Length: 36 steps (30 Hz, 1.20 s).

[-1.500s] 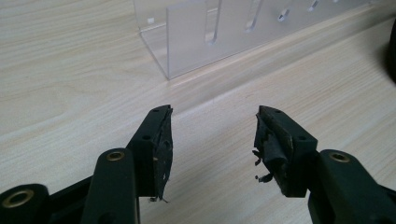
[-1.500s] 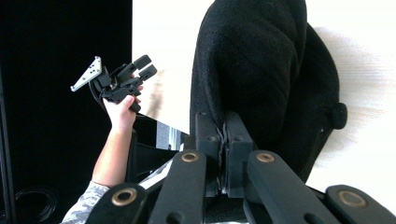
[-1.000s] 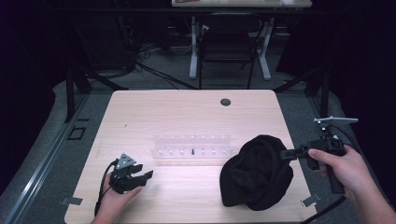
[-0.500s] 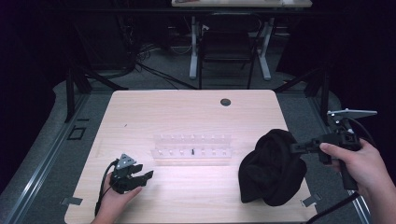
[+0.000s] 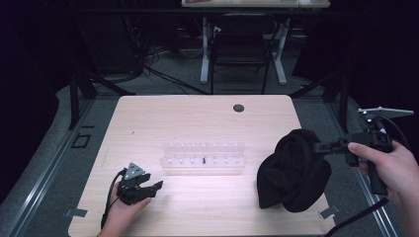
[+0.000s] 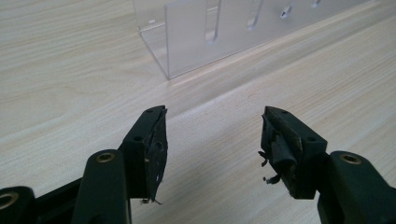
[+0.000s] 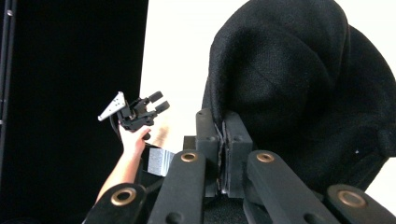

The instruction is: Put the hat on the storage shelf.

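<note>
High view first: the right claw (image 5: pixel 320 146) pinches an edge of the black knit hat (image 5: pixel 292 170) at the right end of the tabletop (image 5: pixel 197 118), and the hat hangs from it in a bunched mound, its lower part looking still in touch with the wood. I judge the lift to be just begun; where the hat is meant to go cannot be told, so carrying and setting it down are all left. The right hand holds its handle out past the tabletop's right edge, claw pointing level toward the left. The left claw (image 5: pixel 150 187) rests low near the front left, just short of the clear plastic rack (image 5: pixel 203 159) at the middle.

Left gripper view: the left claw (image 6: pixel 212 135) stands spread with nothing between the jaws, having just opened wider, aimed low over bare wood toward the rack's (image 6: pixel 205 37) near corner.

Right gripper view: the right claw (image 7: pixel 223 140) is pressed together on a thin fold of the hat (image 7: pixel 299 84), which bulges above and beside it. Farther off, the left hand (image 7: pixel 133 140) holds its claw up and idle.
</note>
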Each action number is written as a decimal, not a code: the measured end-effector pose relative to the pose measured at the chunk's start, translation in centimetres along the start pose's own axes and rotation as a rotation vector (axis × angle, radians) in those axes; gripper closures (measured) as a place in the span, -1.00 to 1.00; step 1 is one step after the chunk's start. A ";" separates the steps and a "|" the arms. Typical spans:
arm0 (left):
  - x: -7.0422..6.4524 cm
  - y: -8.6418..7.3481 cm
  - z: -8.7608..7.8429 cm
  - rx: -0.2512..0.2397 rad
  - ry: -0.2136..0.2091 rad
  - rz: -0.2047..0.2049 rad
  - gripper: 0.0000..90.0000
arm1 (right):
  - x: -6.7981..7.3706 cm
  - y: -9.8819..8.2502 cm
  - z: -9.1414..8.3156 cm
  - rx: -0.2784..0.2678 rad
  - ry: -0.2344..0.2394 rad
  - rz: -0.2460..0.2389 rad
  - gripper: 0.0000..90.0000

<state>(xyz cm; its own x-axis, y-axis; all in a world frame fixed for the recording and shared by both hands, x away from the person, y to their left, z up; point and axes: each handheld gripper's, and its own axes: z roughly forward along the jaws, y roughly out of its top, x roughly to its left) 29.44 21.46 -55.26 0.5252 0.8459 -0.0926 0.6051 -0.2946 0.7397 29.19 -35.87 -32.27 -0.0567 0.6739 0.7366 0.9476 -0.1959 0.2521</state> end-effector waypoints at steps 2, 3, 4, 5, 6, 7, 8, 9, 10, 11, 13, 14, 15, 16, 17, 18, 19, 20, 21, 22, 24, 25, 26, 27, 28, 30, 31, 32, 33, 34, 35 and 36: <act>0.0 0.0 0.0 0.002 -0.001 0.002 -0.08 | 0.3 0.3 -0.1 -0.005 0.008 0.003 0.95; 0.0 0.0 0.0 0.002 0.000 0.001 -0.08 | 0.4 0.4 -0.2 -0.006 0.010 -0.003 0.95; 0.0 0.0 0.0 0.003 0.000 0.002 -0.08 | 0.6 0.5 -0.4 0.001 -0.001 -0.011 0.95; 0.0 0.0 0.0 0.004 0.000 0.002 -0.08 | 0.8 0.6 -0.3 -0.016 0.021 -0.004 0.95; 0.0 0.0 0.0 0.005 0.000 0.002 -0.08 | 1.1 0.7 -0.3 -0.023 0.025 -0.002 0.95; 0.0 0.0 0.0 0.005 -0.001 0.002 -0.08 | 1.3 0.8 -0.3 -0.023 0.024 -0.004 0.95; 0.0 0.0 0.0 0.005 0.000 0.002 -0.08 | 1.5 0.9 -0.4 -0.023 0.024 -0.008 0.95; 0.0 0.0 0.0 0.005 0.000 0.002 -0.08 | 1.7 1.0 -0.4 -0.023 0.025 -0.015 0.95; 0.0 0.0 0.0 0.005 0.000 0.002 -0.08 | 2.0 1.1 -0.4 -0.030 0.025 -0.011 0.95; 0.0 0.0 0.0 0.005 -0.001 0.002 -0.08 | 2.2 1.2 -0.4 -0.031 0.027 -0.017 0.95; 0.0 0.0 0.0 0.006 -0.001 0.002 -0.08 | 2.6 1.5 -0.5 -0.034 0.025 -0.022 0.95; 0.0 0.0 0.0 0.005 -0.002 0.001 -0.08 | 2.8 1.6 -0.5 -0.034 0.028 -0.025 0.95; 0.0 0.0 0.0 0.005 -0.002 0.001 -0.08 | 3.0 1.7 -0.6 -0.026 0.031 -0.039 0.95; 0.0 0.0 0.1 0.005 -0.003 -0.003 -0.08 | 3.2 1.9 -0.6 -0.032 0.036 -0.040 0.95; 0.0 0.0 0.1 0.006 -0.004 -0.003 -0.08 | 3.3 2.0 -0.6 -0.038 0.042 -0.039 0.95; -0.1 0.0 0.2 -0.003 0.013 -0.006 -0.08 | 3.5 2.1 -0.7 -0.038 0.046 -0.041 0.95; -0.1 0.0 0.2 -0.003 0.013 -0.007 -0.08 | 3.7 2.2 -0.6 -0.044 0.044 -0.041 0.95; -0.1 0.0 0.2 -0.002 0.012 -0.007 -0.08 | 3.9 2.3 -0.7 -0.041 0.048 -0.046 0.95; -0.1 0.0 0.2 -0.001 0.012 -0.004 -0.08 | 4.1 2.4 -0.6 -0.049 0.052 -0.045 0.95; -0.1 0.0 0.2 -0.001 0.012 -0.005 -0.08 | 4.3 2.6 -0.7 -0.048 0.051 -0.047 0.95; -0.1 0.0 0.2 -0.001 0.011 -0.004 -0.08 | 4.6 2.8 -0.7 -0.043 0.053 -0.058 0.95; -0.1 0.0 0.2 0.000 0.011 -0.004 -0.08 | 4.8 2.9 -0.6 -0.043 0.055 -0.059 0.95; -0.1 0.0 0.2 -0.001 0.010 -0.004 -0.08 | 5.0 3.1 -0.6 -0.043 0.057 -0.063 0.95; -0.1 0.0 0.2 -0.002 0.010 -0.004 -0.08 | 5.2 3.2 -0.5 -0.046 0.057 -0.065 0.95; -0.1 0.0 0.2 0.000 0.007 -0.004 -0.08 | 5.4 3.3 -0.4 -0.046 0.058 -0.063 0.95; 0.0 0.0 0.1 0.006 -0.008 -0.003 -0.08 | 5.8 3.5 -0.3 -0.043 0.058 -0.070 0.95; -0.1 0.0 0.2 0.000 0.006 -0.005 -0.08 | 6.0 3.6 -0.2 -0.047 0.056 -0.069 0.95; -0.1 0.0 0.2 0.001 0.010 -0.004 -0.08 | 6.2 3.8 -0.1 -0.043 0.057 -0.073 0.95; 0.0 0.0 0.2 0.008 -0.003 -0.003 -0.08 | 6.4 3.9 0.1 -0.049 0.056 -0.068 0.95; 0.1 0.0 0.1 0.021 -0.010 0.000 -0.08 | 6.6 4.0 0.2 -0.049 0.054 -0.066 0.95; 0.1 0.0 0.2 0.019 -0.009 -0.002 -0.08 | 6.7 4.2 0.3 -0.044 0.053 -0.074 0.95; 0.1 0.0 0.2 0.019 -0.009 -0.004 -0.08 | 6.8 4.3 0.4 -0.043 0.055 -0.073 0.95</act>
<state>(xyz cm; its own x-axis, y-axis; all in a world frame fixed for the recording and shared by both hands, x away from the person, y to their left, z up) 29.59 21.43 -55.35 0.5283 0.8429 -0.1020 0.6182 -0.2996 0.7267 33.02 -31.84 -26.38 -0.1435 0.6477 0.7483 0.9260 -0.1790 0.3325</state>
